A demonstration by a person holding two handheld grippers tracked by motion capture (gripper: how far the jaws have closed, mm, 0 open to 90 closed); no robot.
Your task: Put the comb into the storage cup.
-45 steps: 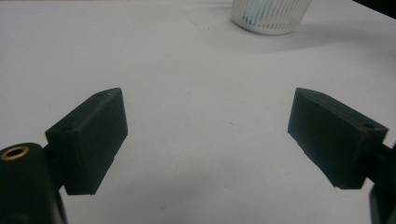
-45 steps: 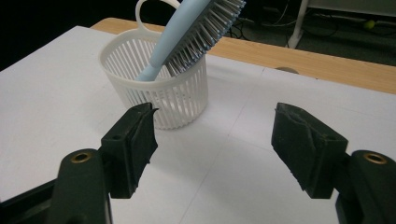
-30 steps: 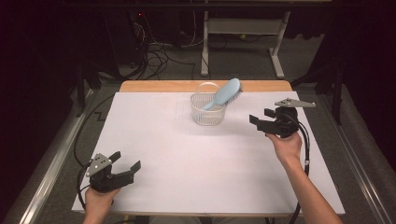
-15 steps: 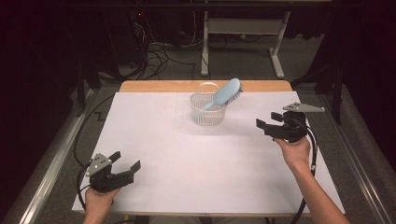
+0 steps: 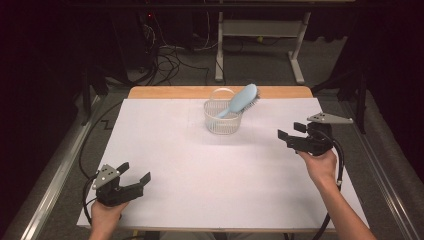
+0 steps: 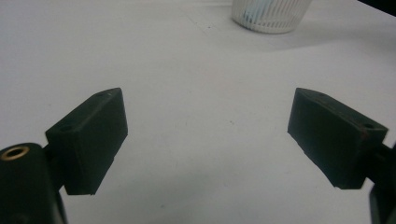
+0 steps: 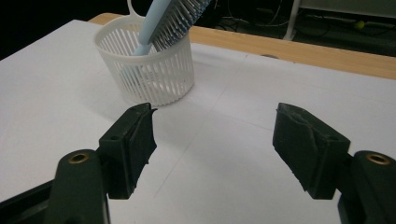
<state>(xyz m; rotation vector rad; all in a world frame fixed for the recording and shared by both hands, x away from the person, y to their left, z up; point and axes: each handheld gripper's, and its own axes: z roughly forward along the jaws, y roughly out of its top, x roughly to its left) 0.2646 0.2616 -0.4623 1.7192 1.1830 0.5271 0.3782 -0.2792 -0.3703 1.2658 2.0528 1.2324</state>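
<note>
Pale-blue hairbrush point(image 5: 242, 99) leans in white basket point(image 5: 223, 121) — both tools, left tool point(image 5: 135, 174) and right tool point(image 5: 290, 133), wide, empty.

A white sheet point(image 5: 200, 170) covers the table up to a bare wooden strip point(image 5: 165, 92) along its far edge. Beyond that edge, black cables point(image 5: 170, 60) tangle on the grey floor point(image 5: 260, 65) beside a white metal frame's legs point(image 5: 218, 50). A metal rail point(image 5: 55, 175) runs beside the table's left edge
</note>
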